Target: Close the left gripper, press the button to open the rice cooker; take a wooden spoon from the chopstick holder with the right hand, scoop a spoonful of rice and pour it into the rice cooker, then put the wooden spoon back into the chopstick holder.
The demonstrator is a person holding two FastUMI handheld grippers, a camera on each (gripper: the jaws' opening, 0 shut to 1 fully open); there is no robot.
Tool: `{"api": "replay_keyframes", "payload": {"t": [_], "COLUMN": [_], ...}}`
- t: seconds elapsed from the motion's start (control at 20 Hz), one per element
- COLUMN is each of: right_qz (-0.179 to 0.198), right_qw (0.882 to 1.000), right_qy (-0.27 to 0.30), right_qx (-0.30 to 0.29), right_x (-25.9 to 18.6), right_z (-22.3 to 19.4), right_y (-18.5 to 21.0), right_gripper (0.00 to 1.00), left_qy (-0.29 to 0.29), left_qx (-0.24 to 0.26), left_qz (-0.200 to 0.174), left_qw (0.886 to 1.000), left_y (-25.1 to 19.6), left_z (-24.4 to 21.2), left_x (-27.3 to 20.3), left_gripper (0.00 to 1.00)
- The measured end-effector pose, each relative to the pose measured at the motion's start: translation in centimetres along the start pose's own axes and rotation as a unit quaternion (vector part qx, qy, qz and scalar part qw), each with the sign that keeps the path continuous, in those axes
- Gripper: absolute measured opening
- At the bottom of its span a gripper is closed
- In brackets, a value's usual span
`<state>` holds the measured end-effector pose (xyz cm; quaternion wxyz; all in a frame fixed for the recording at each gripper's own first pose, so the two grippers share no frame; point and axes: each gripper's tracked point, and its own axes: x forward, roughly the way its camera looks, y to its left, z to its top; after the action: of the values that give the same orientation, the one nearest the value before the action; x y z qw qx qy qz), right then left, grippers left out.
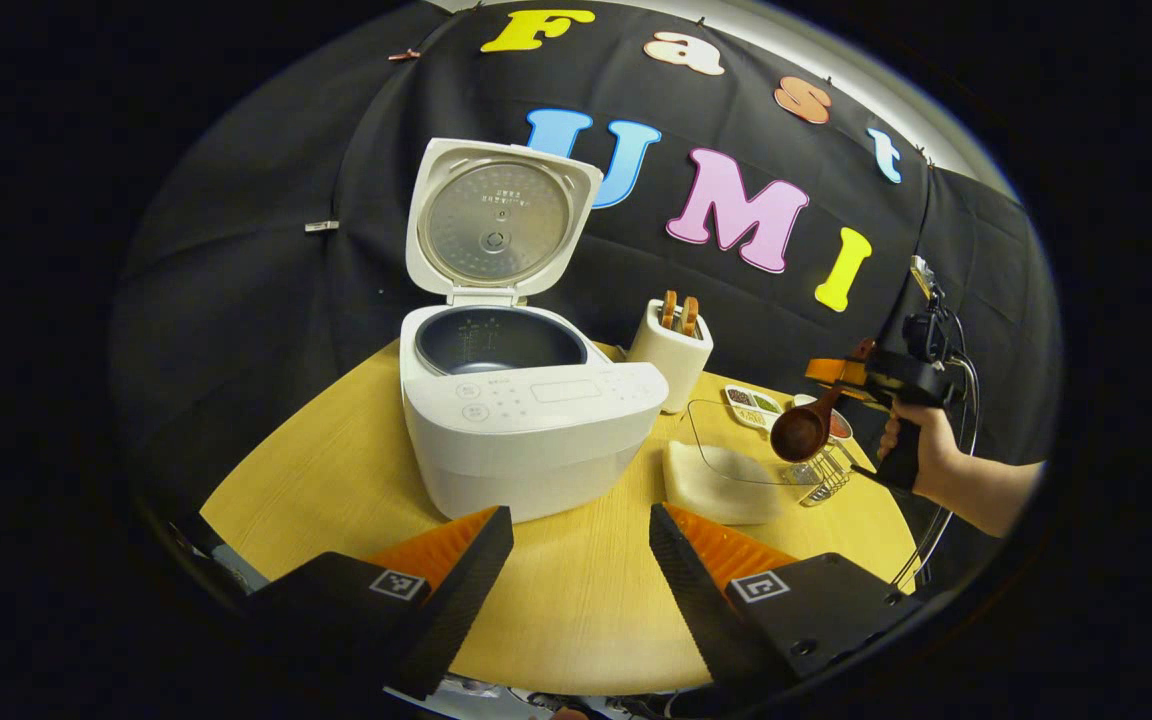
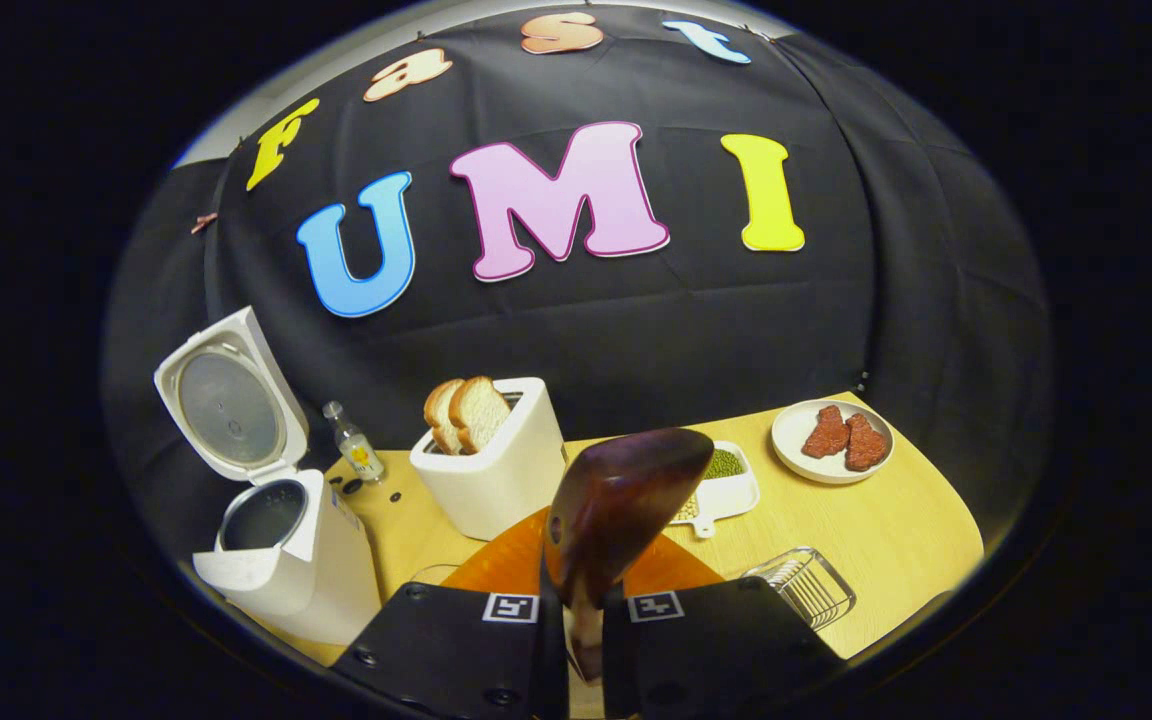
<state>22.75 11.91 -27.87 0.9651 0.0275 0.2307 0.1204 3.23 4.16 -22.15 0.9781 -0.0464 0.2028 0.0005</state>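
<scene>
Gripping wooden spoon [image 2: 616, 500]: right gripper [image 2: 584, 607] fingers, handle hidden | left gripper [image 1: 581, 545] fingers parted | rice cooker [image 1: 526, 420] lid up

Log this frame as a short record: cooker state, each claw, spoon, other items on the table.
cooker: white rice cooker, lid up, dark inner pot open
left claw: open, low over the round wooden table, holding nothing
right claw: shut on the dark brown wooden spoon
spoon bowl: facing away, contents not visible
others: white toaster with bread, white plate of red pieces, wire holder
</scene>
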Motion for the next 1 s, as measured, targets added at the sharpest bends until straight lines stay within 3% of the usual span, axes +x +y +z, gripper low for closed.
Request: {"api": "replay_keyframes", "payload": {"t": [0.25,0.3,0.45,0.75,1.0], "right_qz": [-0.027,-0.031,-0.034,-0.023,-0.024], "right_qw": [0.997,0.996,0.995,0.998,0.989], "right_qy": [0.002,0.011,0.028,0.066,0.104], "right_qx": [-0.069,-0.082,-0.092,-0.006,0.106], "right_x": [0.7,0.9,0.6,-0.6,-0.7], "right_z": [-4.0,-5.2,-7.0,-9.0,-9.5], "right_y": [0.1,0.3,1.9,6.0,7.3], "right_gripper": [0.18,0.13,0.17,0.18,0.18], "left_qy": [0.015,0.017,0.015,0.011,0.008], "left_qx": [-0.024,-0.029,-0.039,-0.038,-0.052], "left_qz": [-0.014,-0.013,-0.008,0.004,0.014], "left_qw": [1.000,0.999,0.999,0.999,0.999], "left_y": [1.5,1.8,2.3,3.9,4.8], "left_z": [-2.9,-3.2,-3.4,-4.1,-4.5], "left_x": [1.3,1.2,0.8,-0.8,-1.6], "left_gripper": [0.96,0.96,0.95,0.95,0.95]}}
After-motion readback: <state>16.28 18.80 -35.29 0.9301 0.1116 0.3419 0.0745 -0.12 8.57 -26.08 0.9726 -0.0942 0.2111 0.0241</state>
